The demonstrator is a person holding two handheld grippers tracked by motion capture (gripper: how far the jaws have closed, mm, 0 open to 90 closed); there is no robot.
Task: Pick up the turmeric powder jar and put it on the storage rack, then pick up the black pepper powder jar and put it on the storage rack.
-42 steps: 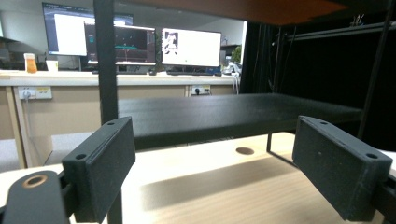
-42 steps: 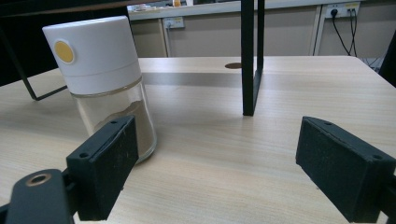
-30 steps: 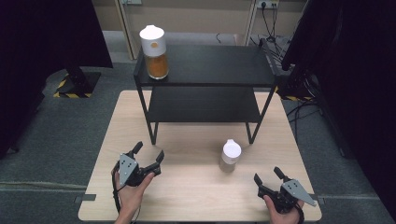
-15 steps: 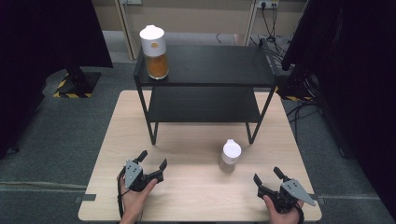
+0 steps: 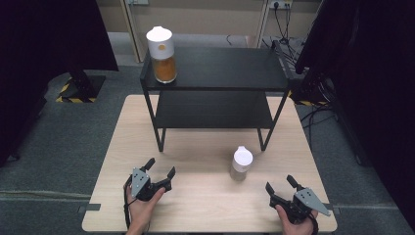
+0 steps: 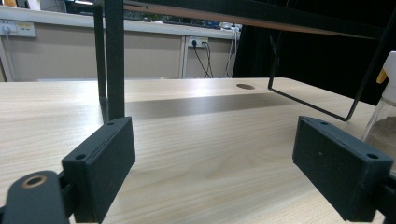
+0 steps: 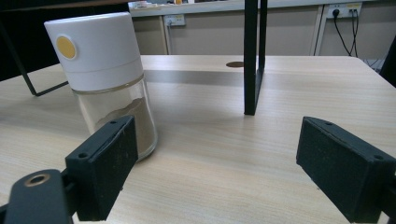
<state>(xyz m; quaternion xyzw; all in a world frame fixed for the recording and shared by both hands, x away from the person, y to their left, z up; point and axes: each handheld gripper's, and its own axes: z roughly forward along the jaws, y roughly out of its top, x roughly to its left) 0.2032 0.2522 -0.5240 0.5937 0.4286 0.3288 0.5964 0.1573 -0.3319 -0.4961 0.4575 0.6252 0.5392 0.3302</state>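
A small glass shaker [image 5: 241,164] with a white cap and brown powder stands on the wooden table [image 5: 205,147], in front of the black shelf's right legs. It appears large at the left of the right gripper view [image 7: 103,79] and at the right edge of the left gripper view [image 6: 384,116]. My left gripper [image 5: 160,167] rests near the table's front left, open and empty. My right gripper [image 5: 279,185] sits at the front right, open and empty, just right of the shaker. A larger jar [image 5: 162,48] with a white lid and orange contents stands on the shelf's top left.
A black two-tier metal shelf [image 5: 220,73] stands at the back of the table; its legs [image 7: 251,56] reach the tabletop. A small round hole [image 7: 235,64] is in the table's far side. Dark curtains and cables surround the table.
The left gripper turned and shifted slightly right over the last second, then settled low on the table. The right gripper and the shaker stayed put.
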